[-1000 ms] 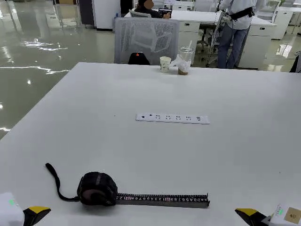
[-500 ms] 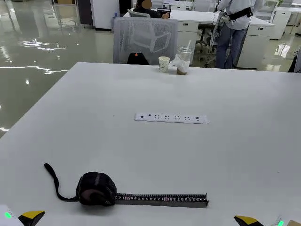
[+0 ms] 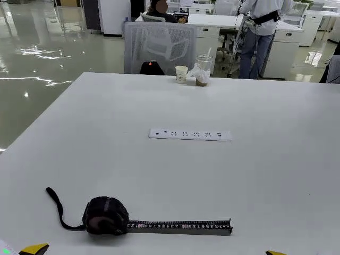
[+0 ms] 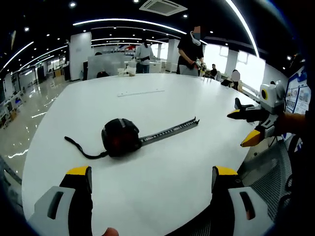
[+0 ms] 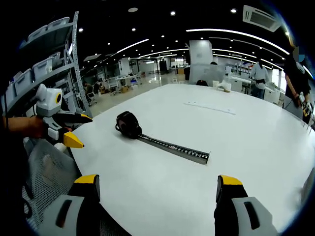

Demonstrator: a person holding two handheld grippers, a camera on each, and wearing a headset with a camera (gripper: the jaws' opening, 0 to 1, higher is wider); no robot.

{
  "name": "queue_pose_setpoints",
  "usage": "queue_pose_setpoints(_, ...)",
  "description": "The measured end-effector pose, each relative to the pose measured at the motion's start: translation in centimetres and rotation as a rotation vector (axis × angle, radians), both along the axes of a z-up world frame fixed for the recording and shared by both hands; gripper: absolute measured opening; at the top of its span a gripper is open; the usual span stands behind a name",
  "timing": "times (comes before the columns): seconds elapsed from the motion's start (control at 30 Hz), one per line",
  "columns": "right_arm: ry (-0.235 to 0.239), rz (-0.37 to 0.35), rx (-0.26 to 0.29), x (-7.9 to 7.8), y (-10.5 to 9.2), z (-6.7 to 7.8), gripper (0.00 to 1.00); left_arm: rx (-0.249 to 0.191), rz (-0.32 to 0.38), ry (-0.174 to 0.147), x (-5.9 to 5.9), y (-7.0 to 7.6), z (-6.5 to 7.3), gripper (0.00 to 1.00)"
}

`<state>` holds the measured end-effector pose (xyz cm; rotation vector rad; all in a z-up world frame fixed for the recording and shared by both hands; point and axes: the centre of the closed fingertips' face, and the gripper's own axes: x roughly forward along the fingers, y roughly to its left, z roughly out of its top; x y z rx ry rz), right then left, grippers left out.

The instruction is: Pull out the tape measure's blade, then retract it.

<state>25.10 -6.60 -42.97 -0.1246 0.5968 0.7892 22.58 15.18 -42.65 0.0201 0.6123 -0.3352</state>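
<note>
The black tape measure [image 3: 105, 215] lies near the table's front edge. Its blade [image 3: 180, 226] is drawn out flat to the right, and a black strap [image 3: 54, 202] trails to the left. In the left gripper view the case [image 4: 120, 137] and blade [image 4: 170, 132] lie ahead of my left gripper [image 4: 151, 177], which is open and holds nothing. My right gripper [image 5: 156, 184] is also open, back from the blade [image 5: 174, 147] and case [image 5: 129, 124]. Both grippers stand apart from the tape. Each shows in the other's view, the right gripper [image 4: 251, 125] and the left gripper [image 5: 66, 129].
A white power strip [image 3: 189, 135] lies mid-table. A paper cup [image 3: 181, 74] and a plastic cup with a bag [image 3: 203, 69] stand at the far edge, before a mesh chair [image 3: 159, 45]. People stand and sit at desks beyond.
Both grippers have slid back toward the bottom edge of the head view, leaving just yellow tips. The tape measure and its drawn-out blade have not moved; the camera shifted slightly.
</note>
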Motion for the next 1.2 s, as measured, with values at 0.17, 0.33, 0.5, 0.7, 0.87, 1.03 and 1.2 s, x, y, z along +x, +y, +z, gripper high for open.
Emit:
queue_pose_setpoints(0.17,0.000,-0.028,0.014,-0.3,0.2,0.3,0.99,-0.004,0.029,0.002,-0.4,-0.1,0.1,0.99)
queue_pose_setpoints(0.33,-0.011,-0.042,0.024,-0.5,0.6,0.7,0.99,-0.004,0.055,-0.001,-0.7,-0.1,0.2,0.99)
queue_pose_setpoints(0.5,-0.008,-0.062,0.029,-0.6,0.5,0.9,0.99,-0.006,0.082,0.005,-0.9,-0.1,0.3,0.99)
queue_pose_setpoints(0.7,-0.006,-0.072,0.028,-0.8,0.4,1.0,0.99,0.013,0.082,0.003,-1.1,-0.4,0.2,0.99)
queue_pose_setpoints(0.87,-0.004,-0.075,0.025,-1.0,0.4,1.1,0.99,0.017,0.065,0.009,-1.1,-0.6,0.2,0.99)
queue_pose_setpoints(1.03,-0.001,-0.083,0.036,-1.0,0.5,1.3,0.99,0.024,0.059,0.014,-1.1,-0.8,0.3,0.99)
queue_pose_setpoints(1.2,0.001,-0.085,0.039,-1.0,0.5,1.4,0.99,0.033,0.058,0.017,-1.2,-0.8,0.3,0.99)
